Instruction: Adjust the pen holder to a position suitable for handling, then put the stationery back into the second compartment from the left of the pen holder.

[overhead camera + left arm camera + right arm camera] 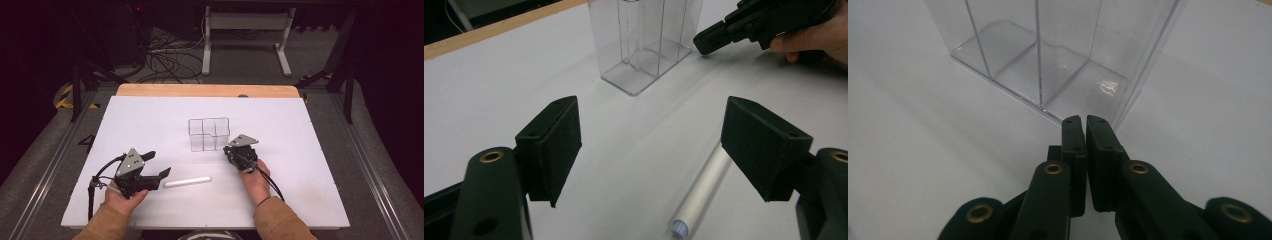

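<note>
High view, surface: a white surface [300,165] carries a clear divided container [209,134] near its middle and a white tube [187,182] lying flat nearer the person.
High view, left tool: the left tool [159,165] sits just left of the tube's end, jaws spread wide, empty.
High view, right tool: the right tool [227,150] points at the container's near right corner, just beside it; whether they touch cannot be told from here.
Left gripper view, tube: the tube [704,187] lies on the surface between the two spread jaws, nearer the right one, and shows a pale blue end cap that the high view leaves unclear.
Left gripper view, beyond: the container [644,45] stands upright ahead, with the right tool [704,42] close at its side.
Right gripper view, right tool: the right tool [1084,130] has its jaws pressed nearly together, holding nothing.
Right gripper view, container: the container [1048,55] shows its inner dividers and bare floor; its corner is just ahead of the jaw tips.
</note>
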Demonstrator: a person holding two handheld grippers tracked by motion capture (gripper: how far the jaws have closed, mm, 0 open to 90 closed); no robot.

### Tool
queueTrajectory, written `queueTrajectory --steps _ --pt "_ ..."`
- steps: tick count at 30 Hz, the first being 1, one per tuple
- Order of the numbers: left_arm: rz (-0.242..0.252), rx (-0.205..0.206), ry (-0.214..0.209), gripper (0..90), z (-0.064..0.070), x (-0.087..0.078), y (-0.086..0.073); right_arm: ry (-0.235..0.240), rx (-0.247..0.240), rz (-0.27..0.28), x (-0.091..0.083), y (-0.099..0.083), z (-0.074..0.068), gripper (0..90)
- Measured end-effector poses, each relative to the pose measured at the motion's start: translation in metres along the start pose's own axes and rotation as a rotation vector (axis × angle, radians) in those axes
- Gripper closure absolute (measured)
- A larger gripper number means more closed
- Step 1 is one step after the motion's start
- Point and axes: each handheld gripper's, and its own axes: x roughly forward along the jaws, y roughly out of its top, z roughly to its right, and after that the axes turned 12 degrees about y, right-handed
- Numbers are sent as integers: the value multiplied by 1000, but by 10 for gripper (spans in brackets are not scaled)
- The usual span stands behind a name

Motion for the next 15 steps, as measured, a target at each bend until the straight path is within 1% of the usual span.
queueTrajectory --steps 2,3,5,6,7,9,11,12,15 --pt "3 8 0 247 1 0 0 9 -10 7 -5 2 -2 838" --pt "4 11 -3 247 1 0 1 16 -18 13 -8 3 -3 808" --pt "8 20 -12 246 3 -1 2 27 -18 34 -17 5 -3 748" --pt "9 25 -18 241 3 -1 3 56 -6 65 -29 8 -2 636" --pt "13 31 -20 241 5 -1 4 56 -6 65 -29 8 -2 636" --pt "16 40 -28 232 8 -1 5 85 12 110 -41 10 -1 557" --pt "15 54 -38 225 10 0 7 90 12 143 -51 12 -2 494" --pt "16 60 -41 223 11 1 8 103 2 148 -56 12 -2 454" --pt "17 73 -51 223 14 2 11 111 -31 171 -70 12 -3 387"
